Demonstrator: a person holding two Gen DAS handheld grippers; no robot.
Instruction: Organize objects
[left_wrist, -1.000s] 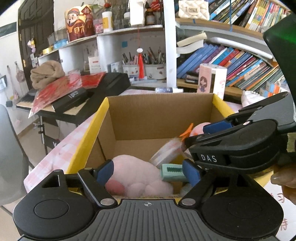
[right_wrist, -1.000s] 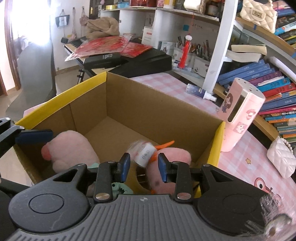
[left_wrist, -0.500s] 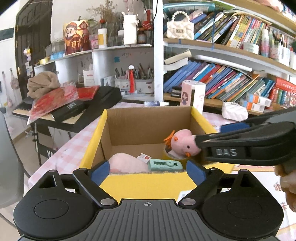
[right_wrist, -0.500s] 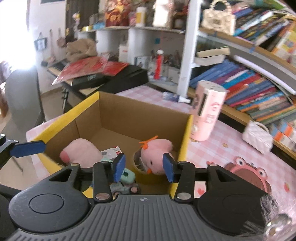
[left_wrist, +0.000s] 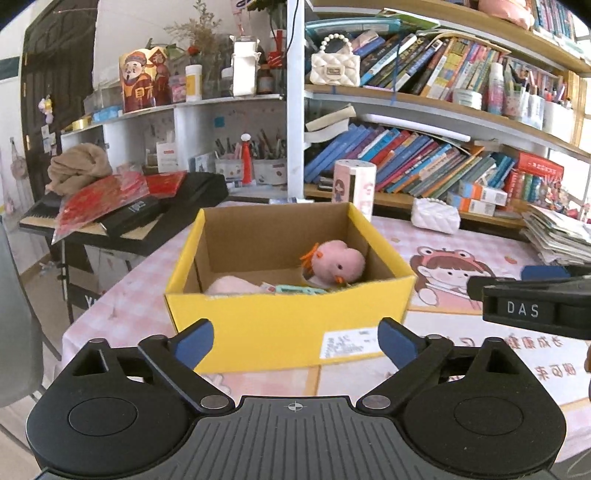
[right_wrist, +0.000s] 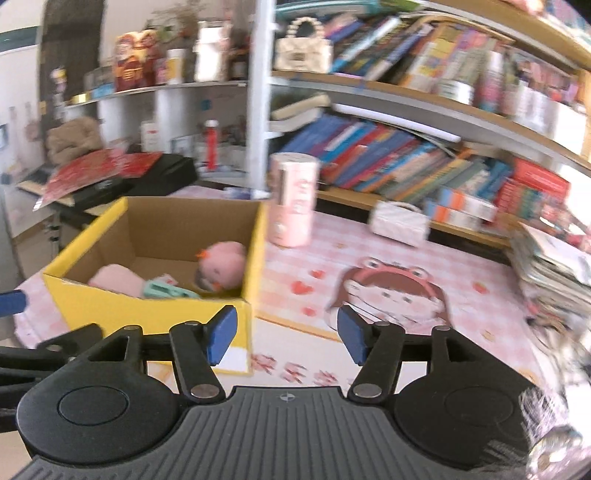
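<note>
**Both grippers empty, toys in the yellow box**

Left gripper, bottom of left wrist view: jaws spread wide, just been opening, nothing btwn them. Right gripper, bottom of right wrist view: jaws apart, also just been opening, nothing btwn them; pic is blurred. Its side shows at right edge of left view, marked "DAS".

Just beyond the left fingers, frame centre: yellow cardboard box on a pink checked tablecloth, white label on its near wall. Inside, toward the right: pink plush chick w/ orange tuft. Lower left inside: a paler pink plush; a mint-green item lies btwn them, partly hidden by the box wall.

Behind the box, upper centre: pink cylinder standing upright. Right of it, a white quilted purse. Far back: bookshelves packed w/ books.
</note>
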